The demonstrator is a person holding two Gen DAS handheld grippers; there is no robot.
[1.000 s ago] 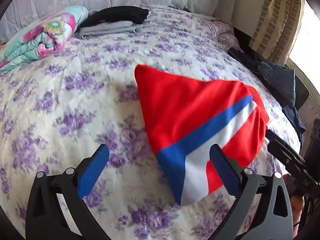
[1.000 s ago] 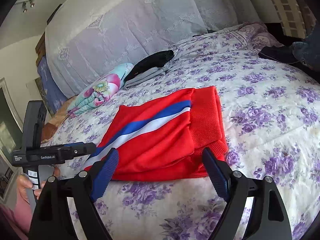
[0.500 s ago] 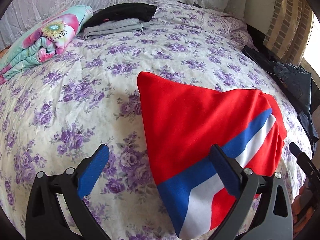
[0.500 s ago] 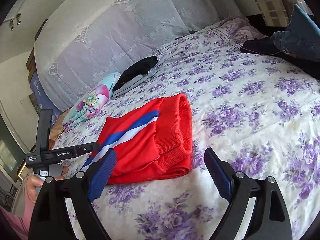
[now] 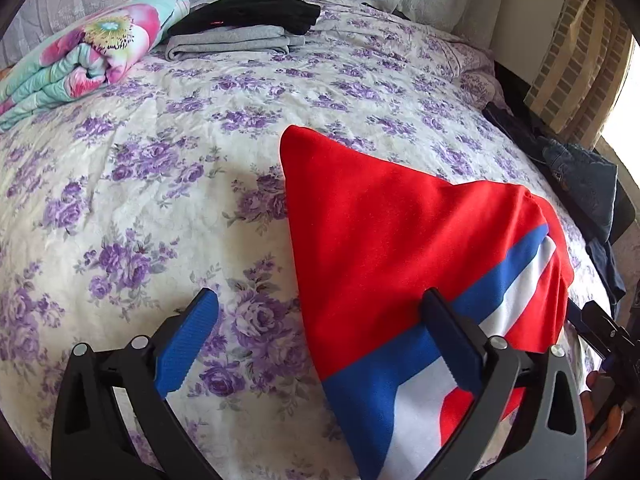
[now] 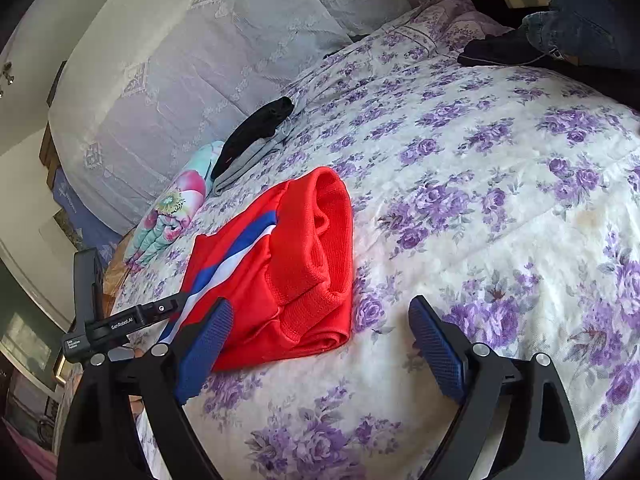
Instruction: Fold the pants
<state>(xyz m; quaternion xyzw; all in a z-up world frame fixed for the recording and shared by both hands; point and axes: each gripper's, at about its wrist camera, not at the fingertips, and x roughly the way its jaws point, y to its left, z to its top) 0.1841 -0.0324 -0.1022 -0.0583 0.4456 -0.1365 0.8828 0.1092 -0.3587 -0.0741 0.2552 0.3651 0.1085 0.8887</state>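
Note:
The red pants [image 5: 392, 236] with a blue and white side stripe lie folded in a compact bundle on the flowered bed; in the right wrist view the pants [image 6: 288, 264] show their ribbed waistband on top. My left gripper [image 5: 320, 336] is open and empty, above the bundle's left edge, its right finger over the stripe. My right gripper [image 6: 320, 340] is open and empty, just in front of the bundle's near right corner. The left gripper's body shows in the right wrist view [image 6: 116, 320], at the far side of the pants.
The bed sheet [image 5: 160, 184] is white with purple flowers. A rolled floral blanket [image 5: 88, 56] and a stack of folded black and grey clothes [image 5: 240, 28] lie near the headboard. Dark jeans and clothes [image 5: 576, 176] lie at the bed's right edge.
Both grippers have drawn back and shifted over the bed. The right wrist view has swung right, so the pants sit further left. The pants have not moved.

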